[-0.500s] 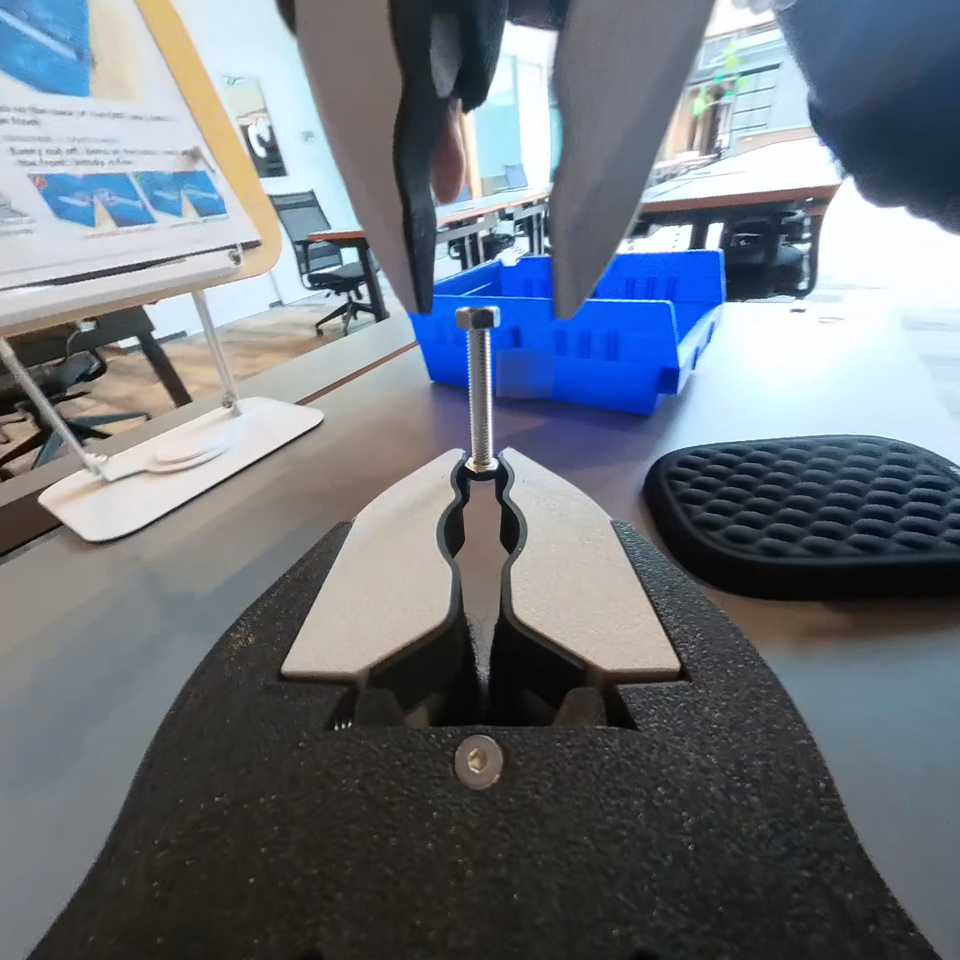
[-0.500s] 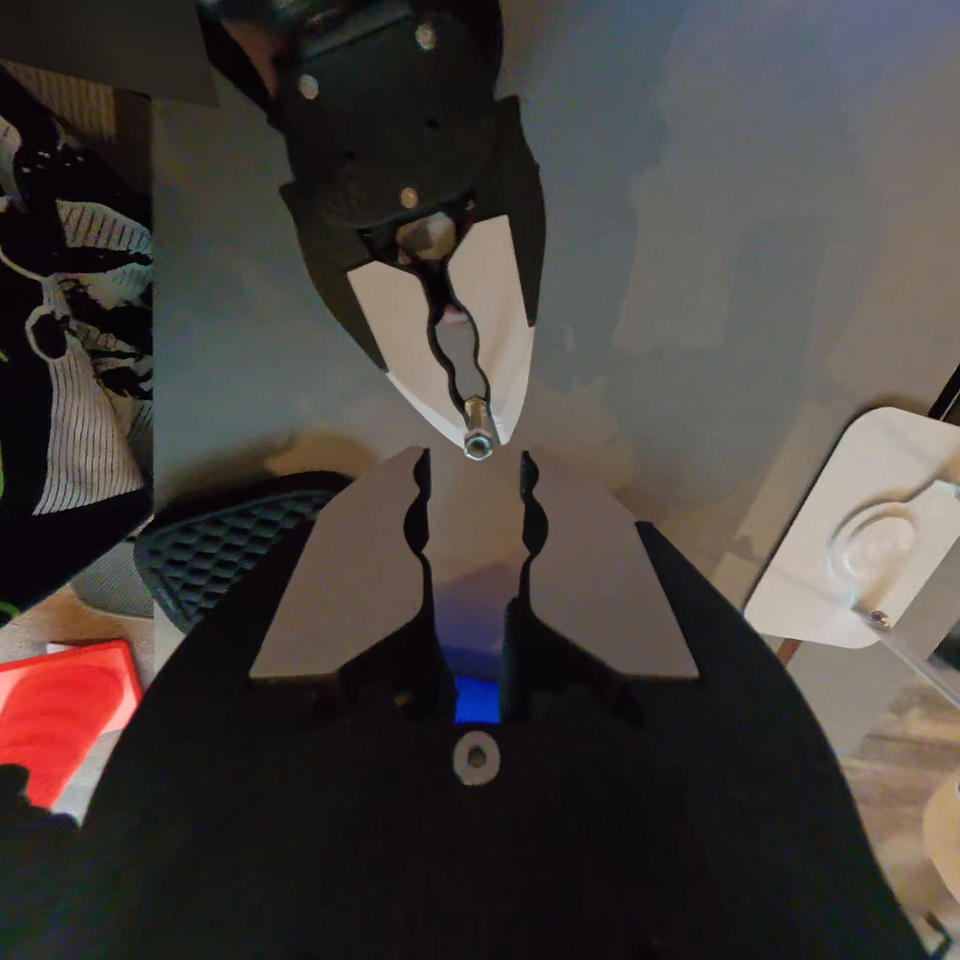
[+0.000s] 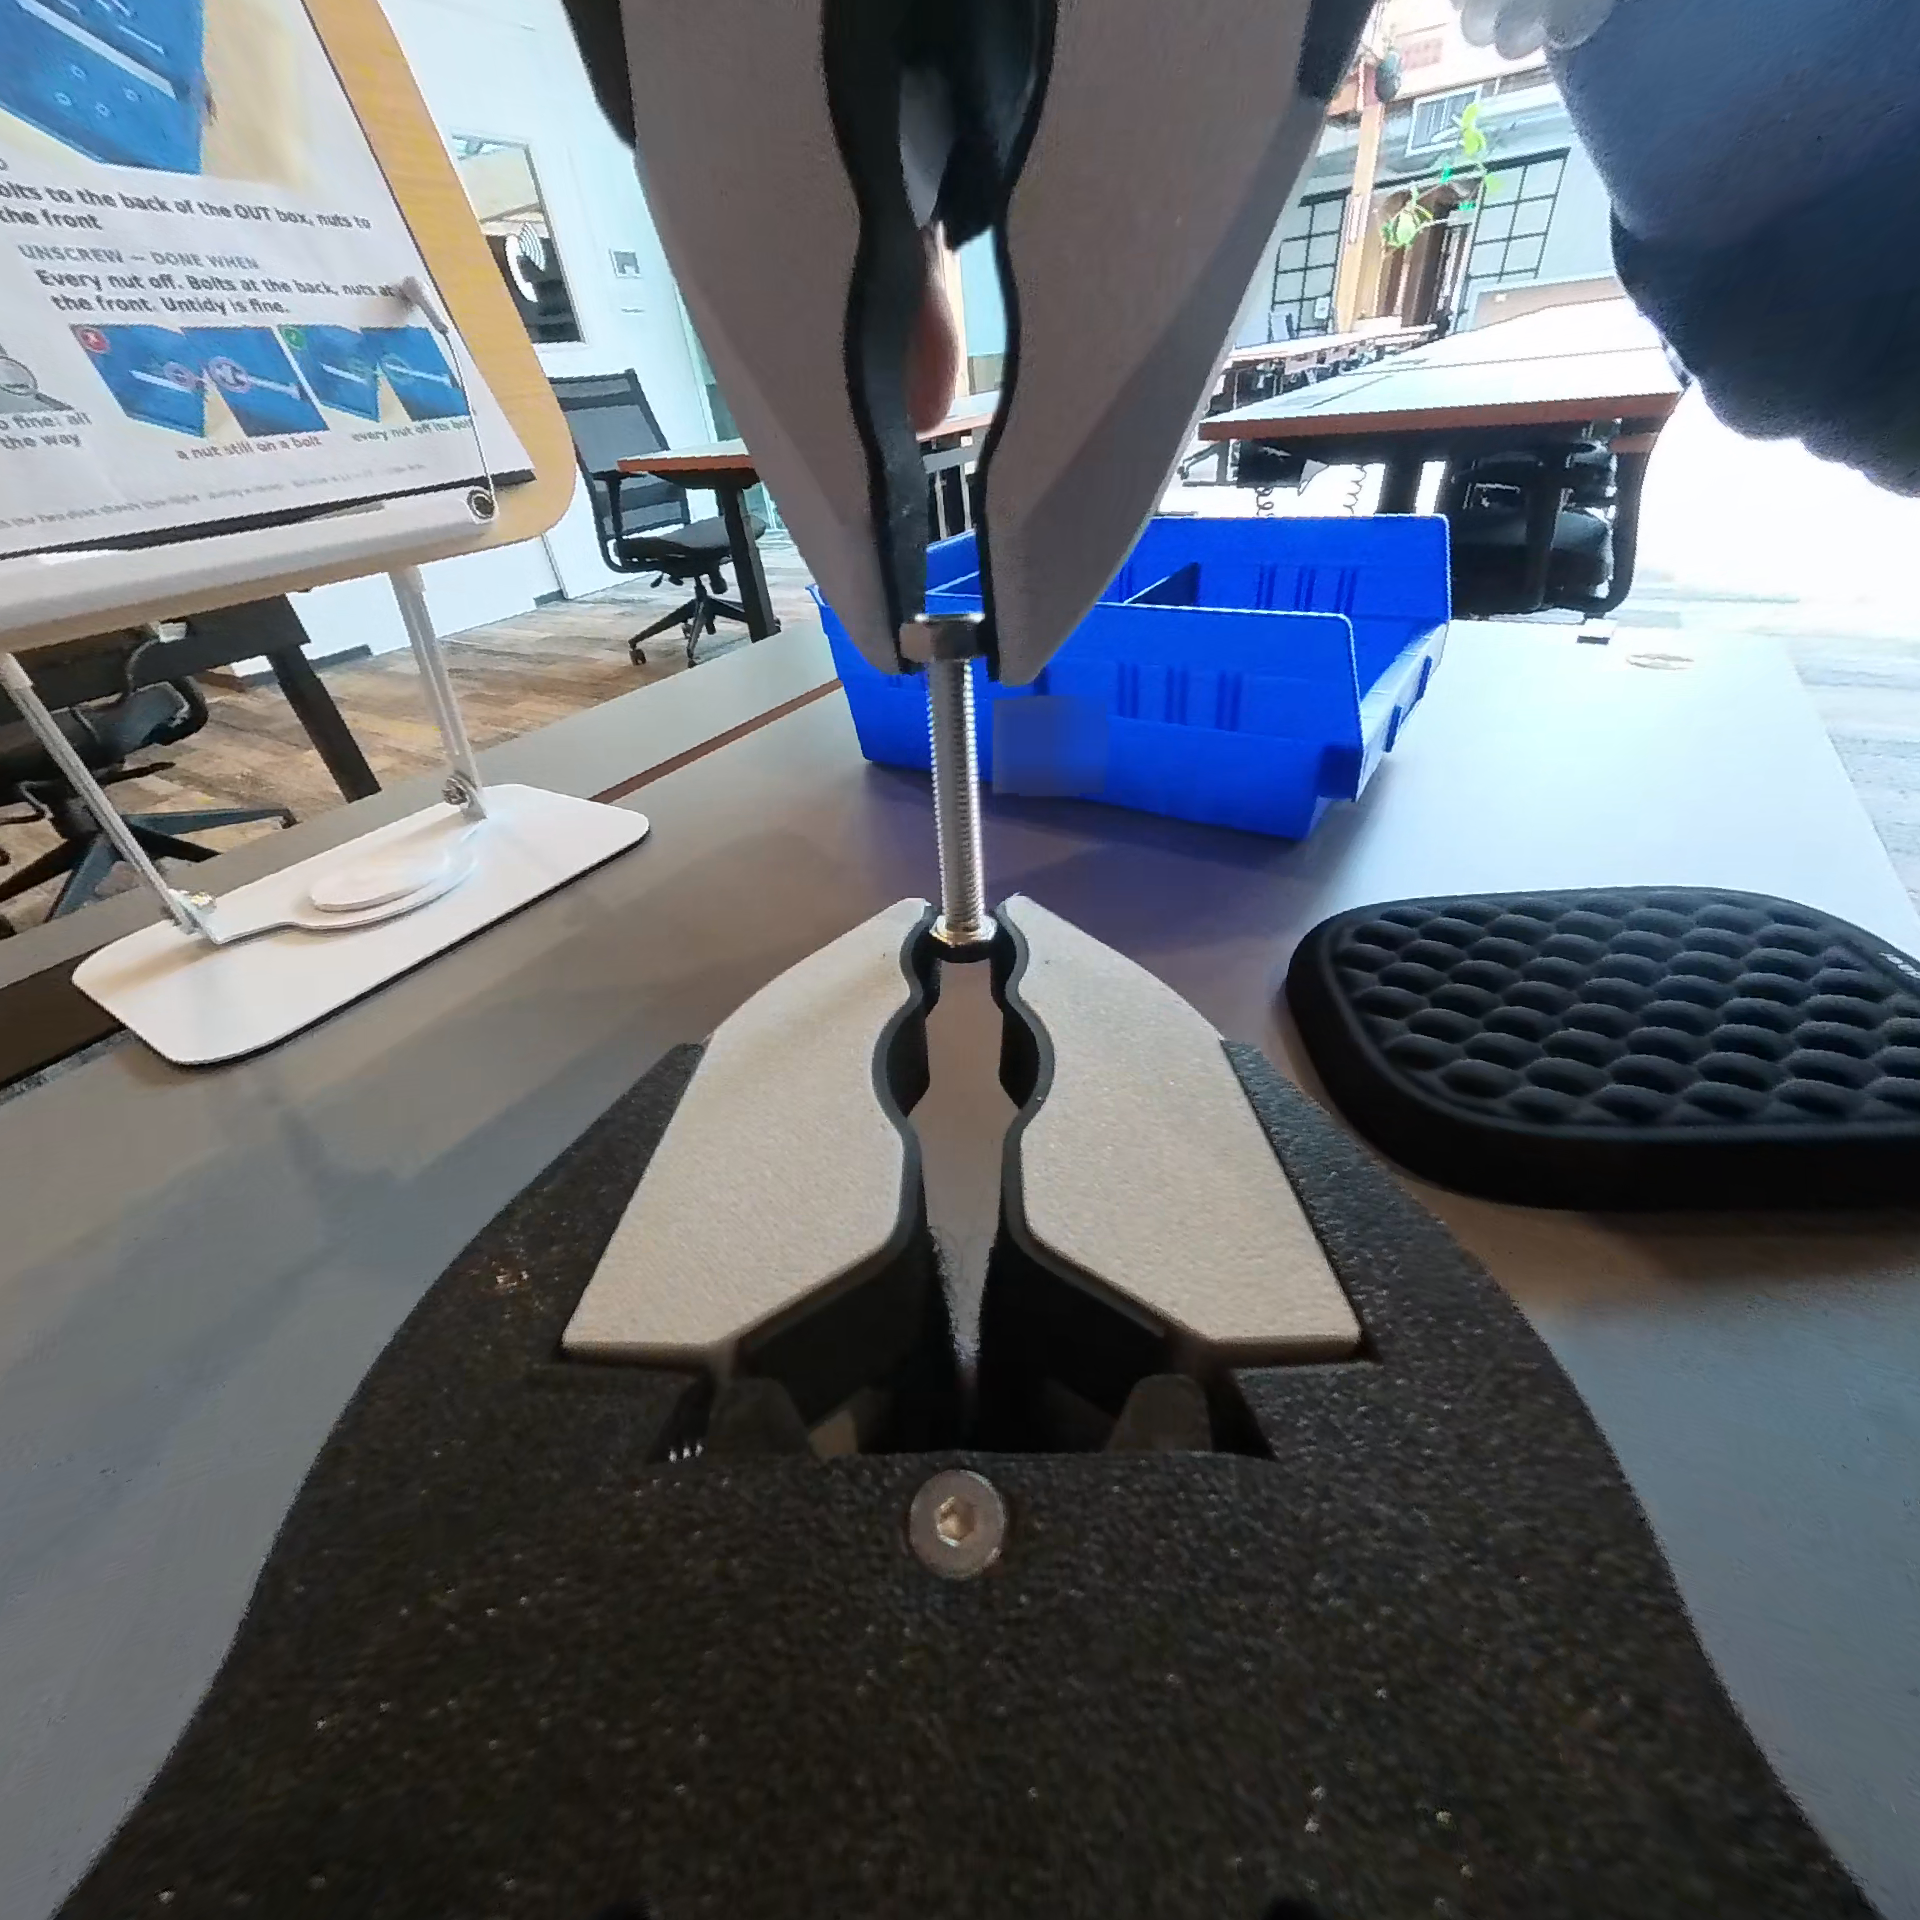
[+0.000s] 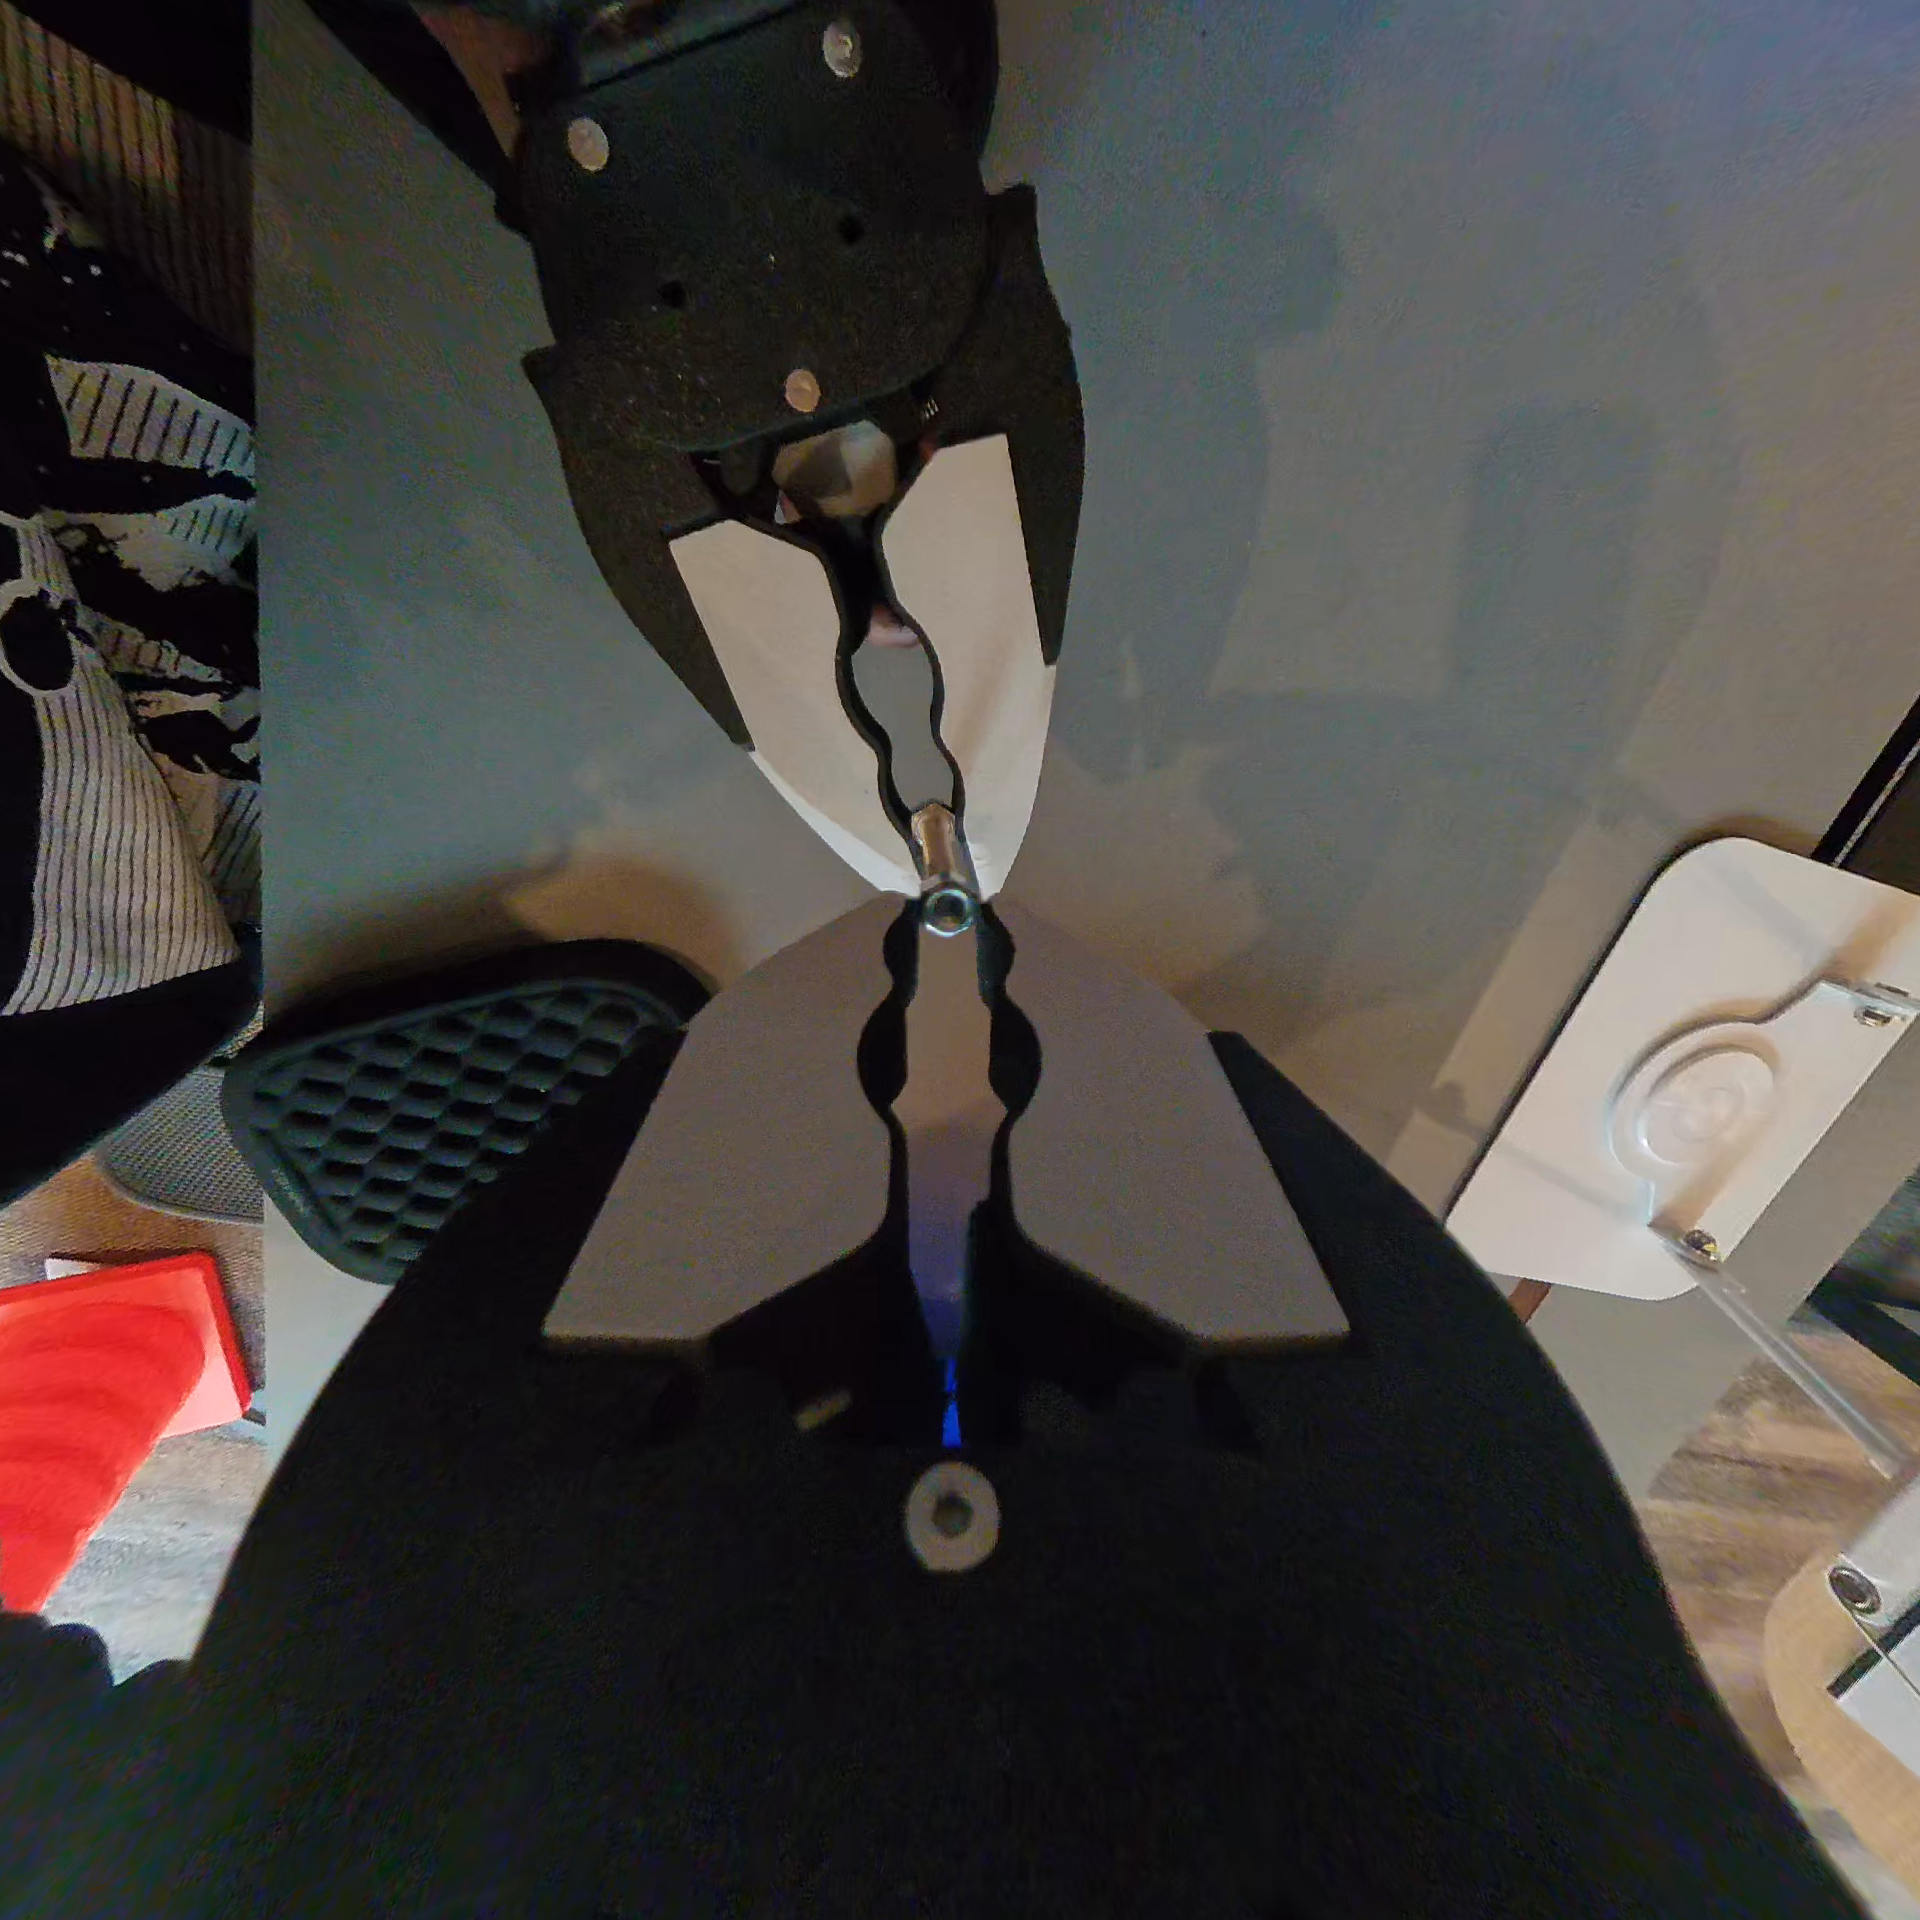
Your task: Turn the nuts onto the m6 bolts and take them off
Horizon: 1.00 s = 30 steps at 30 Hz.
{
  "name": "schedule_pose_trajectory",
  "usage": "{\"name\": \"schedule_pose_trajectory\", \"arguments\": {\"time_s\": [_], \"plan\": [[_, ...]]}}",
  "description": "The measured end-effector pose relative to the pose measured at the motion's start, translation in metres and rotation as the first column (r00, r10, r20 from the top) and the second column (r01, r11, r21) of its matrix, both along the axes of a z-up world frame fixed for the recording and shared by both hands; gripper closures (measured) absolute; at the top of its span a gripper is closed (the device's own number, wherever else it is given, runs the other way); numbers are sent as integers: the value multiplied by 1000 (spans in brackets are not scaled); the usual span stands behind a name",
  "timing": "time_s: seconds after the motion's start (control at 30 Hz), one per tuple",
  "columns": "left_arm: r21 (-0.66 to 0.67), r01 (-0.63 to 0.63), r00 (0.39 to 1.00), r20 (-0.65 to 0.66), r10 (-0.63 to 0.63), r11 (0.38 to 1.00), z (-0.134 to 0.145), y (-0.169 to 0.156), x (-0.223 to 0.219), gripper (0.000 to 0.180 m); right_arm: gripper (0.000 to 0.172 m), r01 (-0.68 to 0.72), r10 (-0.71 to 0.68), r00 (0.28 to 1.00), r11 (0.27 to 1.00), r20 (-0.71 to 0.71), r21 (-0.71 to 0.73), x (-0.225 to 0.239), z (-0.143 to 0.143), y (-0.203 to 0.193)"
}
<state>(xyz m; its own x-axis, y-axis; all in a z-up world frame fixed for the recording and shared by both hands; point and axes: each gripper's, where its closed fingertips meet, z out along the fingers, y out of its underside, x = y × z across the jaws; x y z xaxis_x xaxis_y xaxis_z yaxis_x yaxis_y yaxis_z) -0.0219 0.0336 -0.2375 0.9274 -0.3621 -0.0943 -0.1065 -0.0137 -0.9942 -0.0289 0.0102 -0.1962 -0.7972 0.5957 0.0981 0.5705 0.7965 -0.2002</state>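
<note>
A bolt [image 3: 957,800] stands upright above the worktop [image 3: 1558,790], its lower end between the fingers [image 3: 800,1122] of the left gripper [image 3: 964,940] and the nut [image 3: 941,636] at its top between the fingers [image 3: 769,343] of the right gripper [image 3: 943,665], which comes down from above. Behind the bolt a bin [image 3: 1226,717] sits on the worktop. To the right lies a pad [image 3: 1621,1039], and to the left stands a document stand [image 3: 343,904] holding a sheet [image 3: 208,312], with chairs [image 3: 665,520] and tables [image 3: 1455,395] farther back.
</note>
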Motion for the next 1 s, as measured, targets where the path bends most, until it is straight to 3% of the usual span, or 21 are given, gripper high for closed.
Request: {"name": "schedule_pose_trajectory", "arguments": {"time_s": [0.17,0.33,0.53,0.67,0.77,0.9,1.0], "plan": [[-1,42,999,13,-42,999,1,-2,4,172,162,-47,47,999,999,0,8,2,1,-1],[-20,282,955,105,-279,959,3,-15,26,172,162,-260,260,966,965,0,20,15,3,-12],[-32,584,797,213,-565,811,2,-42,56,172,162,-502,502,865,864,1,37,36,1,-31],[12,768,608,298,-736,640,7,-69,73,172,162,-618,618,785,786,-44,8,49,5,-51],[49,839,502,315,-805,543,11,-85,81,172,162,-676,675,734,736,-74,13,57,8,-64],[24,894,418,318,-851,448,1,-98,92,172,162,-730,723,676,683,-142,2,67,24,-83],[23,878,452,288,-844,478,1,-95,94,172,162,-676,673,719,735,-176,50,65,39,-72]]}}
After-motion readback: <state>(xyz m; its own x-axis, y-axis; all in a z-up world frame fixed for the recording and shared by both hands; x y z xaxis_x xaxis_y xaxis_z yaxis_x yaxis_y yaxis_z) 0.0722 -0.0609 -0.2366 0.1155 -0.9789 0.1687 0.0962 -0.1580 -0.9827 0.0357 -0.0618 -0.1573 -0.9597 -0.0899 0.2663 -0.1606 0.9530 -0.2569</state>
